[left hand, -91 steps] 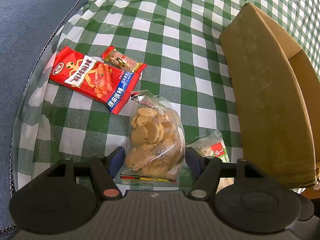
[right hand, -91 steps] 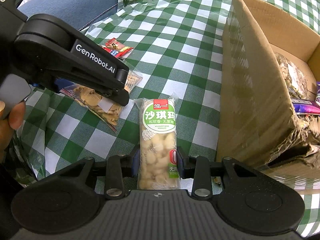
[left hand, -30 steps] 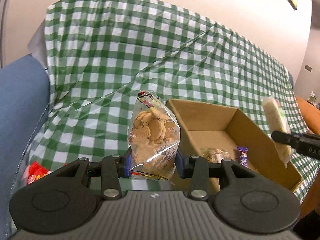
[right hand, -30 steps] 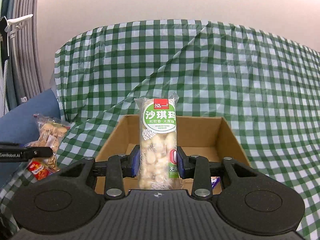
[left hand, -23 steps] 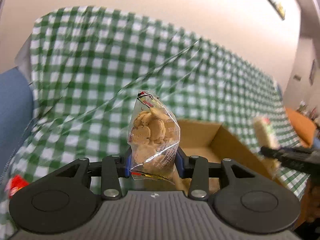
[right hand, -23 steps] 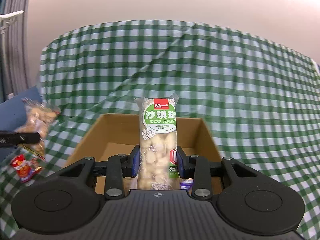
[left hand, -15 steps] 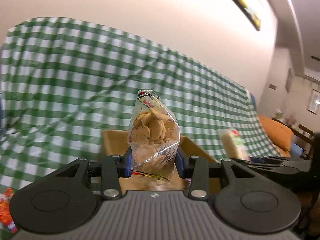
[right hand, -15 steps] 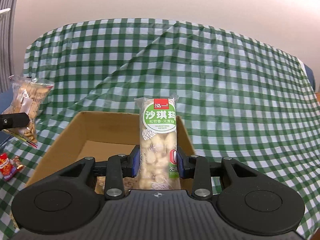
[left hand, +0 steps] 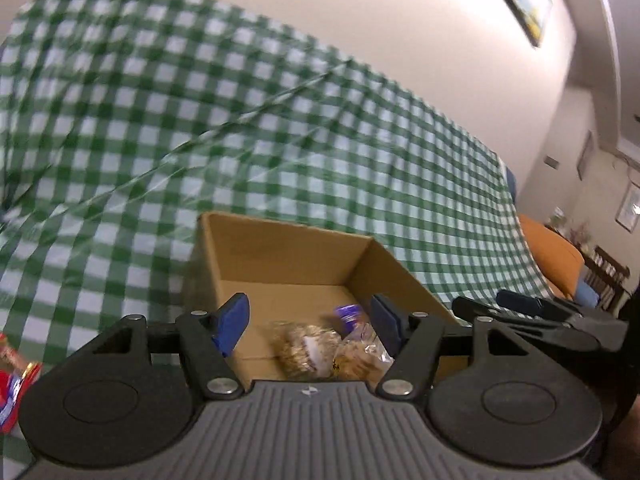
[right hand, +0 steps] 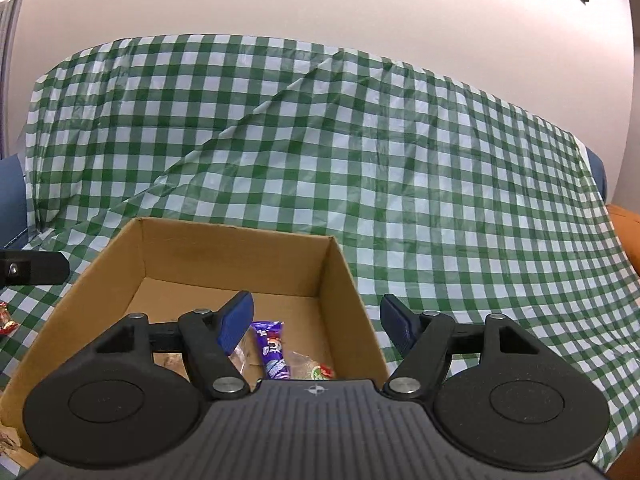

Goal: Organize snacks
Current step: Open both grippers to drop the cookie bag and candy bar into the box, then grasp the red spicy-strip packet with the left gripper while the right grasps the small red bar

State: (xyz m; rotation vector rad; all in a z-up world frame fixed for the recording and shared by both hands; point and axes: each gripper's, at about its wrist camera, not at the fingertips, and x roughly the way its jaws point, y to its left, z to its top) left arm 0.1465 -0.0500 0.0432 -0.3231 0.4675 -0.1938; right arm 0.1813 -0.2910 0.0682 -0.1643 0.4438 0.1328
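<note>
Cardboard box [right hand: 336, 268] rim between spread right tongs [right hand: 318, 324].

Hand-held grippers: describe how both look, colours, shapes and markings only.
The left hand-held gripper and right hand-held gripper look alike: a dark grey ribbed body bearing a small white emblem, two round black housings with circular insets, angular black linkage arms joined by silver pins, and flat blue pads on the fingers. No cables or sleeves show.
</note>
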